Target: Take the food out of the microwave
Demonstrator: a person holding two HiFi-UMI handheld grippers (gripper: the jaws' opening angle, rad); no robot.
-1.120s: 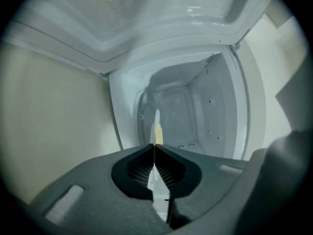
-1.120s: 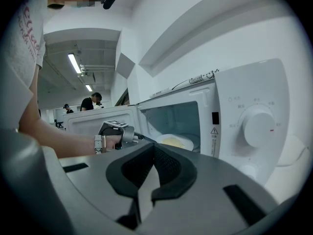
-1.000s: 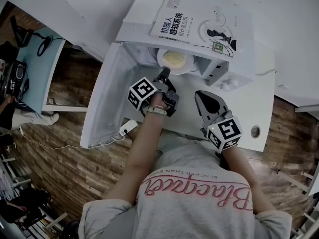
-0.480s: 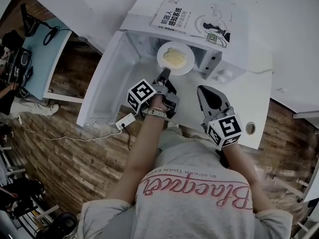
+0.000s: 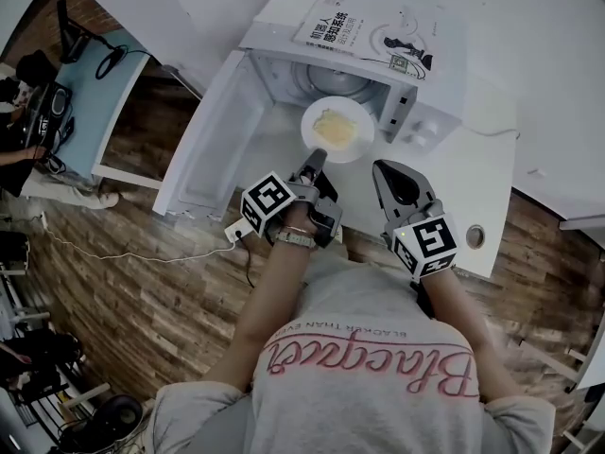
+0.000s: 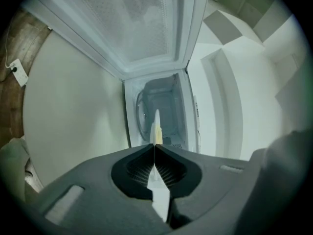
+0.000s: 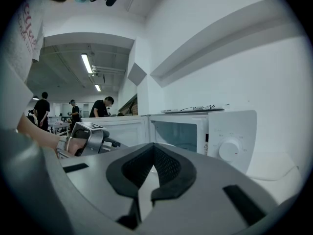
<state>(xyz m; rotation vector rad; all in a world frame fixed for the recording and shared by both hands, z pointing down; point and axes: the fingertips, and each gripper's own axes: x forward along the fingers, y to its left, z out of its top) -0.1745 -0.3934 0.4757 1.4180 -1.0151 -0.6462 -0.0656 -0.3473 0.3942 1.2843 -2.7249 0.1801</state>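
- Yellow food (image 5: 333,126) in the middle of a round white plate (image 5: 357,146); already outside the microwave (image 5: 430,74), in front of its open mouth and over the white desk (image 5: 477,173).
- Pinched at the plate's near rim by the left claw (image 5: 312,157), clenched tight on it; seen edge-on between the jaws in the left gripper view (image 6: 156,126), with the empty cavity straight behind.
- Lies directly ahead of the left claw, on the line from the person to the microwave; round, so no long axis to align, only the rim grip to keep level.
- Cannot tell from above whether the plate's underside rests on the desk or hangs clear of it.
- Right claw (image 5: 382,170) just to the right of the plate, not touching it; jaws together on nothing, pointing at the control panel in its own view (image 7: 154,148). Nearer of the two free options for steadying the far rim, judging by position.
- Open door (image 5: 213,145) walls off the left side; a book (image 5: 369,28) lies on top of the microwave, out of the way.
- Bare desk to the right and toward the person; near edge close, so likely little depth for setting down.
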